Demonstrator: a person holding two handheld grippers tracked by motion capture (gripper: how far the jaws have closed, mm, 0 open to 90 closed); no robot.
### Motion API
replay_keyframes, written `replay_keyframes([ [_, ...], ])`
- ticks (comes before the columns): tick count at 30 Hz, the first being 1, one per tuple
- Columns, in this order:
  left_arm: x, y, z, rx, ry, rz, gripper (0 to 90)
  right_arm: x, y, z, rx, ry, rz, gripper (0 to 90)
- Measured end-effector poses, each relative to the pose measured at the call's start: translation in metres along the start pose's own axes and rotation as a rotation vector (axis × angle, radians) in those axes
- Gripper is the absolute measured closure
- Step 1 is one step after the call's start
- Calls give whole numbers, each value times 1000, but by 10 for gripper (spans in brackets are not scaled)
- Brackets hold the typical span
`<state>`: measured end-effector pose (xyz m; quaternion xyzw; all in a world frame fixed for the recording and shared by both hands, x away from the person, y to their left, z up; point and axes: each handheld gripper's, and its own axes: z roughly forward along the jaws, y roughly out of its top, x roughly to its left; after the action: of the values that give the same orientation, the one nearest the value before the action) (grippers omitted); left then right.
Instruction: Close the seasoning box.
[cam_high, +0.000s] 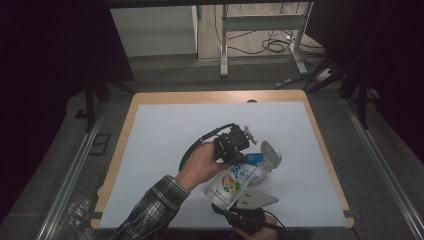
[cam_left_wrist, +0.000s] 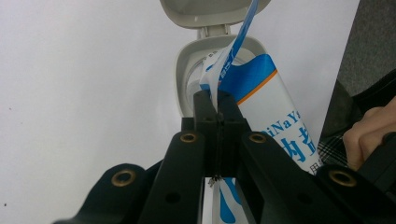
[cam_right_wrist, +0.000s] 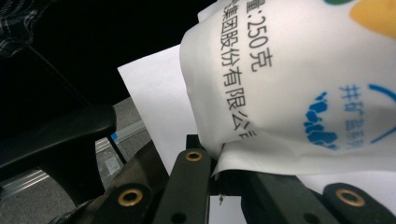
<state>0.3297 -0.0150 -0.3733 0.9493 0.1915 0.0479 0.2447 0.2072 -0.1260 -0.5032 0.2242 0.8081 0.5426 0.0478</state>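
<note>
A white salt bag (cam_high: 232, 182) with blue and coloured print hangs tilted between my two grippers. My left gripper (cam_high: 244, 157) is shut on the bag's torn top edge (cam_left_wrist: 219, 79), as the left gripper view (cam_left_wrist: 217, 105) shows. That top end points into a pale grey tub (cam_high: 267, 162) whose flip lid (cam_left_wrist: 210, 9) stands open. The tub's rim (cam_left_wrist: 184, 79) lies just beyond my jaws. My right gripper (cam_high: 225, 207), near the table's front edge, is shut on the bag's bottom seam (cam_right_wrist: 219, 161). The bag's printed belly (cam_right_wrist: 289, 84) bulges above it.
A white sheet (cam_high: 165, 135) covers the wooden table (cam_high: 200, 96). A crumpled clear plastic bag (cam_high: 75, 212) lies off the table's front left corner. A metal frame (cam_high: 225, 45) and cables stand on the floor beyond the far edge. A dark bar (cam_right_wrist: 56, 135) lies left of my right gripper.
</note>
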Motion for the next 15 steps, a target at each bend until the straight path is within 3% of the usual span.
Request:
replay_keyframes([
  [15,-2,4,2,17,18,9,900,1,7,1,-22,8,-12,895],
])
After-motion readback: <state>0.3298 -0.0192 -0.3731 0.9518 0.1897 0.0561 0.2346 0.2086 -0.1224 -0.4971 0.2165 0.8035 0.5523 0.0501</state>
